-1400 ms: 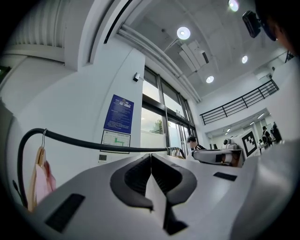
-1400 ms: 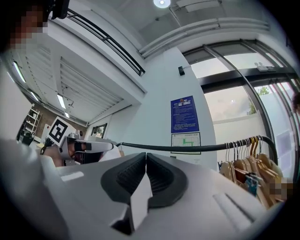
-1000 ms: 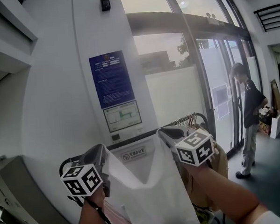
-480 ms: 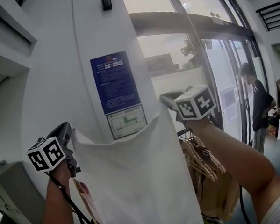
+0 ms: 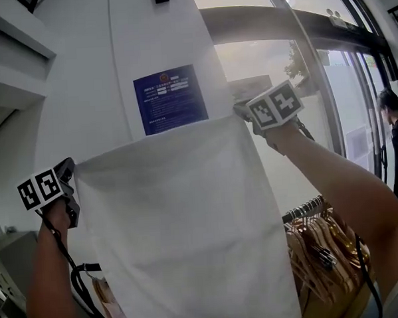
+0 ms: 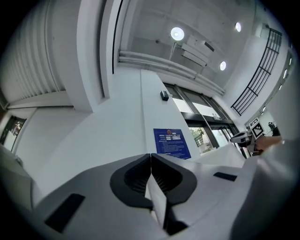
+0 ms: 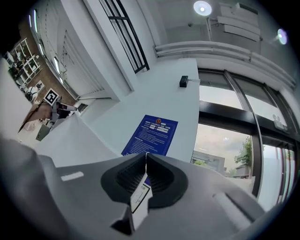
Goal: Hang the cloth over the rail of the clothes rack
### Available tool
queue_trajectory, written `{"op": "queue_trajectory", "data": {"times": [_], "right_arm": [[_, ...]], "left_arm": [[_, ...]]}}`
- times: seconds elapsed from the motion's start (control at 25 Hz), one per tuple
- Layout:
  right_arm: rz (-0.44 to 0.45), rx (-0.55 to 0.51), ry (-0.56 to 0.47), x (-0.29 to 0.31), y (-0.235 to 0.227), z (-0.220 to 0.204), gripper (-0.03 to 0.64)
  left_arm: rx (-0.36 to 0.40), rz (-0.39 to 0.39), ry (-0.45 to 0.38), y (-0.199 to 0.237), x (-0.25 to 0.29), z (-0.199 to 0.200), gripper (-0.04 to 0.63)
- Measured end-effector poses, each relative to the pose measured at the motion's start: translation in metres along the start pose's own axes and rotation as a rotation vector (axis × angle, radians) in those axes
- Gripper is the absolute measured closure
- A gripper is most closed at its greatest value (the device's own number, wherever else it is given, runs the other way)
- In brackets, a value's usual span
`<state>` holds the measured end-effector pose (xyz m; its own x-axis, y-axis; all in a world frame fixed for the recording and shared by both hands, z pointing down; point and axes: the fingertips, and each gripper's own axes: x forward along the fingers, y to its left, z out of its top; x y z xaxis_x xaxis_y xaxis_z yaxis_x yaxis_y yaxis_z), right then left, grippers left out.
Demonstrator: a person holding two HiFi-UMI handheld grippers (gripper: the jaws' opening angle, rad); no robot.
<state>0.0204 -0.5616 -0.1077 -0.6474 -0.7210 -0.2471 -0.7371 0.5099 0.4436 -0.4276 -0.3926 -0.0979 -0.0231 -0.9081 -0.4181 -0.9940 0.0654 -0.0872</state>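
The white cloth [image 5: 182, 216] hangs spread across the middle of the head view, its top edge running from 9 o'clock to 1 o'clock. The left gripper [image 5: 69, 170] has its jaws pressed together on one top corner, and the right gripper [image 5: 240, 111] pinches the other corner by its label [image 7: 139, 197]. The rail [image 5: 305, 209] of the clothes rack, carrying hangers [image 5: 323, 238], sits at 4 o'clock.

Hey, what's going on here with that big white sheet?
A person is holding a white cloth up and spread wide. The left gripper is shut on one top corner and the right gripper is shut on the other. The cloth hangs flat in front of a wall with a blue notice. The clothes rack rail, loaded with wooden hangers, sits lower right, and the cloth is not over it yet.
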Motion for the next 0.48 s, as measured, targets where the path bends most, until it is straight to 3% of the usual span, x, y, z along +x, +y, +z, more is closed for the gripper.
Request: {"op": "queue_trajectory", "data": {"times": [0.24,0.48], "right_arm": [[0.011,0.003,0.013,0.087,-0.027,-0.026,0.607],[0.026,0.072,0.123,0.151,-0.025,-0.113,0.607]], "left_arm": [[0.023,0.003,0.061,0.024,0.073,-0.034,0.586],[-0.034,-0.046,0.139,0.045,0.143,-0.103,0.586]]}}
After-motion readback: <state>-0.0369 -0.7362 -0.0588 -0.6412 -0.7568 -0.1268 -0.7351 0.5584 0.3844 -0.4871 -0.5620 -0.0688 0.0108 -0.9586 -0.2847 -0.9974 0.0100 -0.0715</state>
